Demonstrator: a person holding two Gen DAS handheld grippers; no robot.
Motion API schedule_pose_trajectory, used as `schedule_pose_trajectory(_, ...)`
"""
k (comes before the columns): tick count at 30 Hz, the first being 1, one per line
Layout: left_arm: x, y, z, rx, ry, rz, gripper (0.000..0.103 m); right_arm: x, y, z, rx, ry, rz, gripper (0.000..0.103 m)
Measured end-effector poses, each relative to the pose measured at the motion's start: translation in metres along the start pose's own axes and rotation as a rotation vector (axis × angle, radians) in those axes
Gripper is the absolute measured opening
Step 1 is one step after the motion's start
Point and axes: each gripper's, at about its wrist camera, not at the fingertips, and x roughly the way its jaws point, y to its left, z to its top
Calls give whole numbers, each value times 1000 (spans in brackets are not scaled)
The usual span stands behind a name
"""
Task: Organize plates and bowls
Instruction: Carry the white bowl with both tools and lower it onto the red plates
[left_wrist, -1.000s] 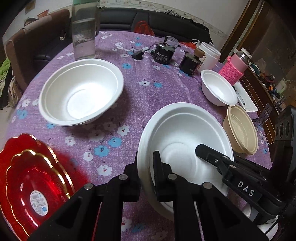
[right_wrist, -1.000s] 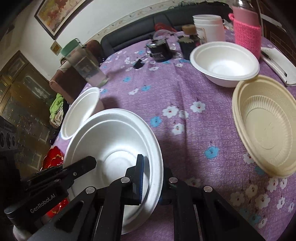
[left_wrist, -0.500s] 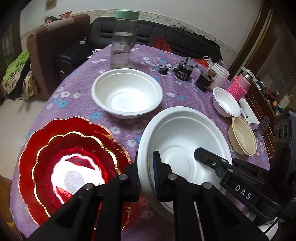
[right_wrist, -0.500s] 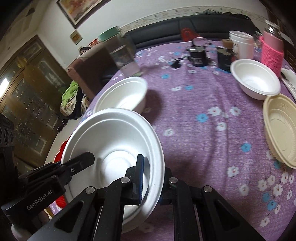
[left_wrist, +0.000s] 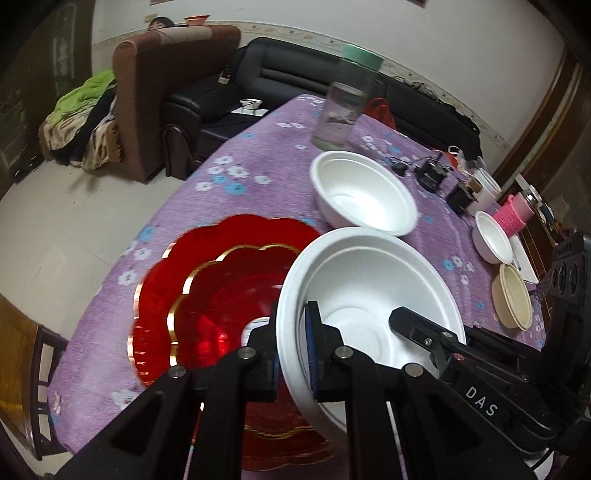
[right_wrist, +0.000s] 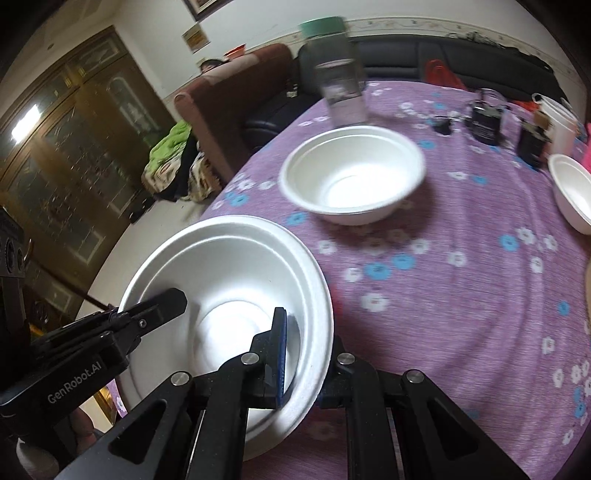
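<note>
Pinching opposite rims of one large white foam bowl (left_wrist: 373, 295), left gripper (left_wrist: 291, 354) and right gripper (right_wrist: 306, 354) hold it raised. It hangs over stacked red gold-edged scalloped plates (left_wrist: 207, 295) on the purple floral tablecloth (right_wrist: 461, 266).

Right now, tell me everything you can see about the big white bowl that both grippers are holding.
The big white bowl is round, deep and matte, foam-like by its look, with a broad stepped rim and a flat circular base; it is empty. It is held tilted above the purple flowered tablecloth, partly over the red gold-edged plates. The left gripper is shut on one side of the rim, one finger inside and one outside. The right gripper is shut on the opposite side the same way. Nothing else touches it.
</note>
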Motion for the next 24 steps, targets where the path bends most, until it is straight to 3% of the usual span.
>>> schedule_pose_trajectory(11,21,44,-6,-40,31,57,12,52,30,0,-39,68,-25,13)
schedule_pose_trajectory(24,40,46,-9,-13,40,89,16,67,35,-1,-89,43,-105,13)
